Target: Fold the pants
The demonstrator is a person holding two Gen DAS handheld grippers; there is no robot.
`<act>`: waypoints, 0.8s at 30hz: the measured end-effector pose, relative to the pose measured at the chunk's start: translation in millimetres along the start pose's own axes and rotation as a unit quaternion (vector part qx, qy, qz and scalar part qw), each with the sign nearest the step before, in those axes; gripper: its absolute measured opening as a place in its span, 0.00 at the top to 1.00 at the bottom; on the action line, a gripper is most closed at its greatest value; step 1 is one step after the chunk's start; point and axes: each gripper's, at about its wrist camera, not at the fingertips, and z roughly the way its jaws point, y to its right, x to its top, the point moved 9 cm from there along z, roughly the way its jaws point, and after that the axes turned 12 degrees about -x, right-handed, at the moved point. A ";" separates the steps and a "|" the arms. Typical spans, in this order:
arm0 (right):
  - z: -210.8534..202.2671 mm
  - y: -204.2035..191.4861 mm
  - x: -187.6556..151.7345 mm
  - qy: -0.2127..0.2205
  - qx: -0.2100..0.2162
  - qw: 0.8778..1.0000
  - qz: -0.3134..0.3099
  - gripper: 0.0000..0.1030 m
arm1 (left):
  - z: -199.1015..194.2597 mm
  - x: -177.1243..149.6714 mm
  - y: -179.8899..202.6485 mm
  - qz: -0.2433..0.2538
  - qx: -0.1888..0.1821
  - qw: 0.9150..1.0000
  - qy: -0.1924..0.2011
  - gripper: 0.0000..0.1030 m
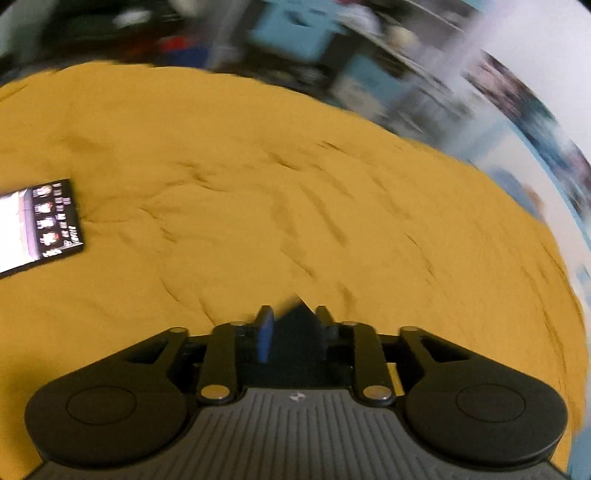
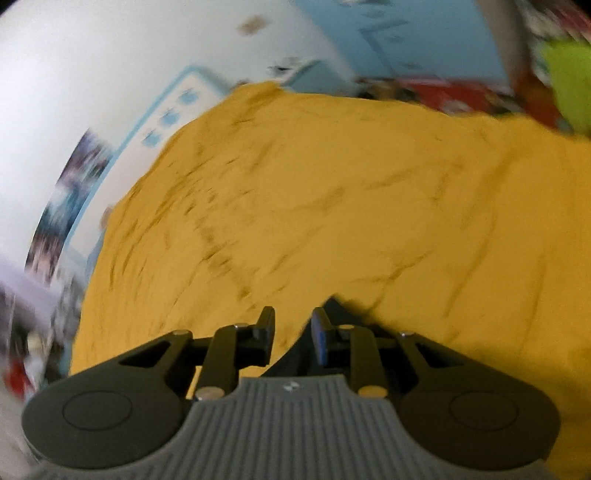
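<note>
The pants are dark cloth, and only small pieces show. In the left wrist view a peak of the pants (image 1: 295, 328) stands between the fingers of my left gripper (image 1: 294, 318). The jaws stand apart and the blue pad (image 1: 266, 338) on the left finger is bare, so the cloth sits loose between them. In the right wrist view a fold of the pants (image 2: 334, 308) lies against the right finger of my right gripper (image 2: 293, 322) and runs down under it. This gripper's jaws are apart, with yellow sheet showing in the gap. The rest of the pants is hidden under both grippers.
A wrinkled yellow sheet (image 1: 258, 206) covers the whole surface (image 2: 332, 206). A flat black device with a lit screen (image 1: 37, 229) lies on it at the left. Blurred blue furniture (image 1: 291, 33), a white wall (image 2: 92, 74) and red and green items (image 2: 565, 81) stand beyond the edges.
</note>
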 end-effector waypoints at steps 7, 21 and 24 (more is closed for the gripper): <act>-46.4 -95.9 -111.9 -0.011 0.056 0.959 -0.276 0.75 | -32.0 -70.6 24.9 0.076 -0.059 0.992 -0.084 0.52; -105.3 -129.8 -257.1 0.011 0.089 0.846 -0.526 0.67 | 11.1 -59.5 -29.7 -0.063 -0.088 0.992 -0.065 0.72; -114.2 -118.8 -262.6 0.019 0.072 0.841 -0.536 0.67 | 13.8 -56.6 -42.1 -0.106 -0.083 0.988 -0.070 0.98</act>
